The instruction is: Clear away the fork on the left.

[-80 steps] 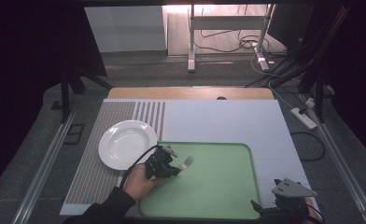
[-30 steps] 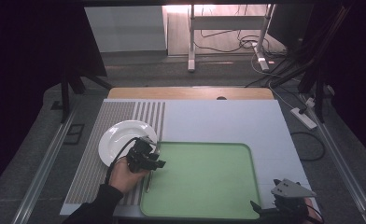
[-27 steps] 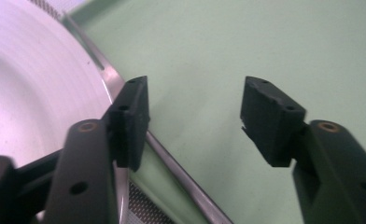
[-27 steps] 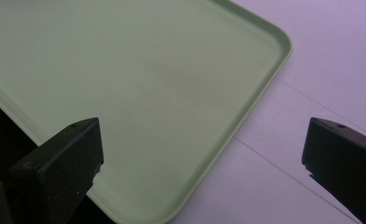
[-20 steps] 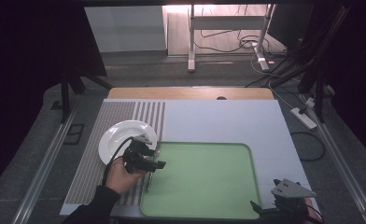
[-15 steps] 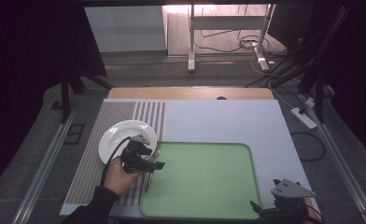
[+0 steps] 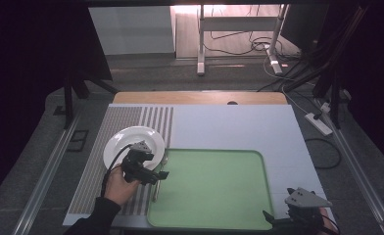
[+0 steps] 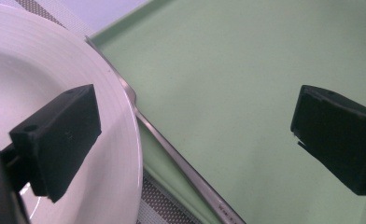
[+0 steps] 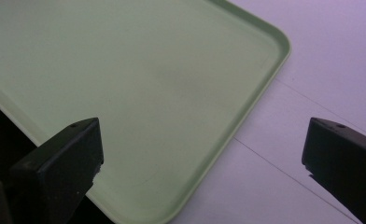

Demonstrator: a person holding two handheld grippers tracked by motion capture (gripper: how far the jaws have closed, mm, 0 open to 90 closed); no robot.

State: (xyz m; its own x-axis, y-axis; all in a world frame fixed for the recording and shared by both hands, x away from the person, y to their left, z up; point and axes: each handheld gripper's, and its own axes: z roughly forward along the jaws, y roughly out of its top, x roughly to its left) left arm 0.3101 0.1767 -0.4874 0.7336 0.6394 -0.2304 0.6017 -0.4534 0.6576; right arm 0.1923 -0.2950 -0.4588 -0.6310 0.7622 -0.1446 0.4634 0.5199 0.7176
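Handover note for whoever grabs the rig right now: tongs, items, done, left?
Left tongs: open, holding nothing, poised over the plate's right rim and the fork.
Right tongs: open, idle at the tray's near right corner.
White plate sits on the striped mat, left of the green tray.
Fork lies along the tray's left edge, beside the plate.
Done: fork released.
Left: unclear; probably the plate next.
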